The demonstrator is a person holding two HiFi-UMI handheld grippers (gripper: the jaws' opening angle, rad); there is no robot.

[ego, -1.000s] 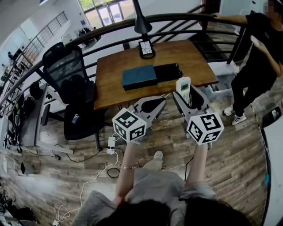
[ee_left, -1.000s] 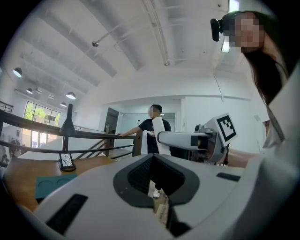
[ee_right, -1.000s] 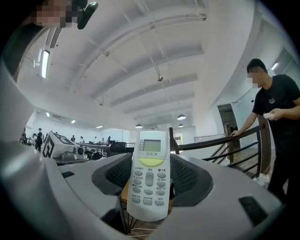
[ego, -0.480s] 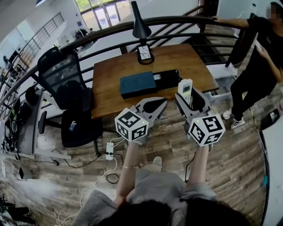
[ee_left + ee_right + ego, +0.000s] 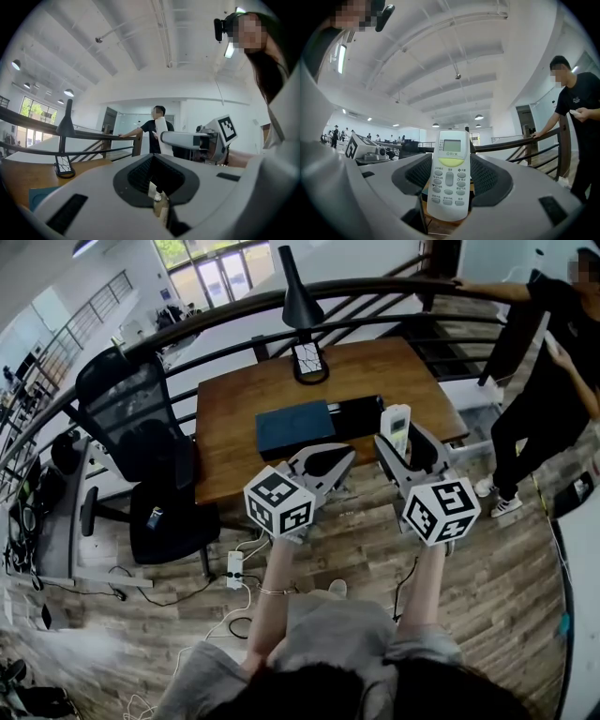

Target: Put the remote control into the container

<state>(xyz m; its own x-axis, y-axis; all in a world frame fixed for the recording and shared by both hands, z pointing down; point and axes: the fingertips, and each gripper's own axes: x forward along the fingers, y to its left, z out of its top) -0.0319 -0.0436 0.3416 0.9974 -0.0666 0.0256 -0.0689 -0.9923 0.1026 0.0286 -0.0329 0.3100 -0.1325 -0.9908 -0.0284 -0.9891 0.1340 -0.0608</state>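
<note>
The white remote control (image 5: 395,428) stands upright between the jaws of my right gripper (image 5: 401,434), which is shut on it. It hangs over the near right part of the wooden table (image 5: 225,442). In the right gripper view the remote (image 5: 449,174) faces the camera, screen up, gripped at its sides by my right gripper (image 5: 449,187). On the table lie a flat teal box (image 5: 293,426) and a black container (image 5: 357,414) touching its right side. My left gripper (image 5: 325,463) hovers at the table's front edge, shut and empty (image 5: 159,197).
A black desk lamp (image 5: 301,298) stands at the table's back edge. A black office chair (image 5: 145,437) sits left of the table. A person in black (image 5: 548,371) stands at the right by the curved railing (image 5: 187,329). A power strip (image 5: 234,565) and cables lie on the floor.
Both grippers have edged a little forward toward the table. The right one still holds the remote; the left one stays shut.
</note>
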